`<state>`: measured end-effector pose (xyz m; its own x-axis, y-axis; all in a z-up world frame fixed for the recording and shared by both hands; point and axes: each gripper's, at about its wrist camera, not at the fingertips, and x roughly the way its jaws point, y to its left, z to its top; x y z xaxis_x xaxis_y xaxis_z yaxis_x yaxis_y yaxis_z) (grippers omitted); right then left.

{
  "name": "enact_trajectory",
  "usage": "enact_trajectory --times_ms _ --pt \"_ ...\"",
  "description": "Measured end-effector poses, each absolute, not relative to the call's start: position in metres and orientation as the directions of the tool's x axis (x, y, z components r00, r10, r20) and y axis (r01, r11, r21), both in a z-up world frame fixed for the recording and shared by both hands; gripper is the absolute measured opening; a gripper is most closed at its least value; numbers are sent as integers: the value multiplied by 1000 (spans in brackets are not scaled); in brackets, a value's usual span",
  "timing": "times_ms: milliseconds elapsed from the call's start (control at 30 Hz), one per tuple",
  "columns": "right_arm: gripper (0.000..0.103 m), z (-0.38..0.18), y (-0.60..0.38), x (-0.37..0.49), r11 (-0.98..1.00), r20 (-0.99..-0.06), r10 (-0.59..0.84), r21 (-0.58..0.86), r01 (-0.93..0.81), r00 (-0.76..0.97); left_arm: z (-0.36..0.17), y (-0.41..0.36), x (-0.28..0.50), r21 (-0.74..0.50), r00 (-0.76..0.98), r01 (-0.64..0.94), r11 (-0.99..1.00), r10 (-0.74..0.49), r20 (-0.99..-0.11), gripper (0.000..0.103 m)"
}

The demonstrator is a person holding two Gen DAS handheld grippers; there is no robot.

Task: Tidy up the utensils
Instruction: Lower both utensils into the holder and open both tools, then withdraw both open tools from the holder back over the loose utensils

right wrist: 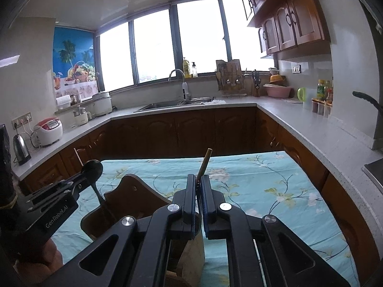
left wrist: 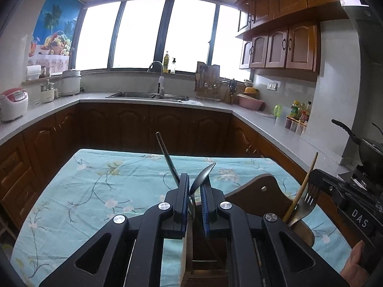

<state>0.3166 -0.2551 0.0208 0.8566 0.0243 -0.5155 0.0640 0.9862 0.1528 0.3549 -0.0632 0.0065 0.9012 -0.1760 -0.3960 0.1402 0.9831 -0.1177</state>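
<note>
My left gripper [left wrist: 194,186] is shut on a dark metal spoon [left wrist: 202,178], bowl up, with a thin dark chopstick [left wrist: 167,159] leaning beside it. They stand over a brown wooden utensil holder [left wrist: 258,193] on the floral cloth. My right gripper [right wrist: 198,186] is shut on a wooden stick-like utensil [right wrist: 204,165] above the same holder [right wrist: 129,191]. In the left wrist view the right gripper [left wrist: 316,181] holds that wooden utensil [left wrist: 304,189] next to a metal fork [left wrist: 308,201]. The left gripper [right wrist: 81,179] and spoon [right wrist: 92,167] show in the right wrist view.
The table carries a light blue floral cloth [left wrist: 95,191]. Kitchen counters [left wrist: 275,129] wrap around it, with a sink [left wrist: 148,95], rice cookers [left wrist: 13,102], a kettle [right wrist: 20,149], a pink basin [left wrist: 250,101], condiment bottles [left wrist: 298,114] and a black pan [left wrist: 366,148].
</note>
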Motion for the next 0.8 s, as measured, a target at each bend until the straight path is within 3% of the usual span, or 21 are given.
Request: enact_trajectory --times_ms 133,233,367,500,600,667,700,767,800 --pt "8 21 -257 316 984 -515 35 169 62 856 7 -63 356 -119 901 140 983 -176 -396 12" --pt "9 21 -258 315 982 -517 38 178 63 855 9 -62 355 -116 904 139 983 -174 -391 20" --pt "36 21 -261 313 978 -510 53 202 60 859 8 -64 350 -113 910 137 984 -170 -378 30" --pt "36 24 -262 312 975 -503 64 216 54 862 10 -64 344 -117 909 140 983 -175 -379 39" --pt "47 28 -265 307 972 -494 71 228 50 867 11 -60 336 -122 908 129 984 -167 -385 59" --pt "60 33 -267 301 970 -483 71 239 53 873 15 -55 329 -129 907 117 985 -158 -391 78" --pt "64 35 -267 299 968 -478 71 244 55 875 16 -54 326 -127 906 108 986 -150 -396 83" --pt "83 39 -270 291 965 -466 74 258 55 881 18 -51 318 -121 898 99 988 -141 -418 91" --pt "86 41 -271 286 963 -463 76 264 55 883 19 -49 313 -116 893 92 989 -133 -429 93"
